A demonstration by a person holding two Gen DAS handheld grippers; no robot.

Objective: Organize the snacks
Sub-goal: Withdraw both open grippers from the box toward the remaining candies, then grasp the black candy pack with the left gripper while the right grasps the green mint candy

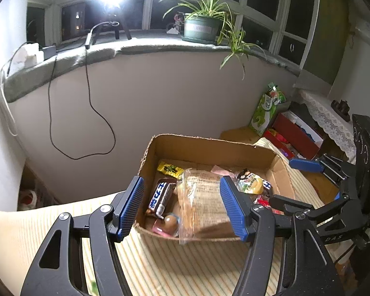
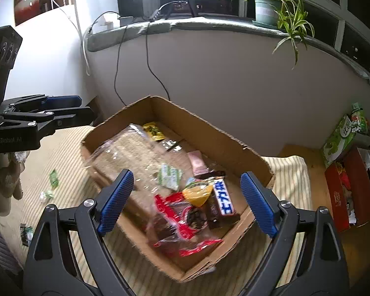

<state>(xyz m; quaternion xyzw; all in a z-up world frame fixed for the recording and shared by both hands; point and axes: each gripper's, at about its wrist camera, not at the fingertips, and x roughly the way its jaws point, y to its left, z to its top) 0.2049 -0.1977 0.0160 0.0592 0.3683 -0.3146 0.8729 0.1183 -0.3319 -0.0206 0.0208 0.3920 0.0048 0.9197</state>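
Both my tongs stand open and empty above the cardboard box [image 1: 278,172].

From my left wrist, the left gripper [image 1: 185,207] has its blue pads spread either side of the clear bread bag [image 1: 204,204], which sags over the box's near wall at six o'clock; neither pad seems to press on it. At nine o'clock in the box lies a chocolate bar [image 1: 159,196], a yellow packet [image 1: 169,169] at eleven, a small brown-capped bottle [image 1: 171,223] at seven. My right gripper [image 1: 305,165] reaches in from three o'clock.

From my right wrist, the right gripper [image 2: 186,202] gapes wide with nothing between the pads. Below it the red-and-clear wrapper [image 2: 182,219] lies at five o'clock in the box, blurred, beside a second chocolate bar [image 2: 224,201]. The bread bag sprawls across nine o'clock, a pink packet [image 2: 197,162] sits near the middle.

I judge most of the snacks are already boxed. Left to do: small green-wrapped sweets [image 2: 53,178] scattered on the striped cloth [image 2: 66,153] at nine o'clock, outside the box, and the bread bag wants tucking fully inside.
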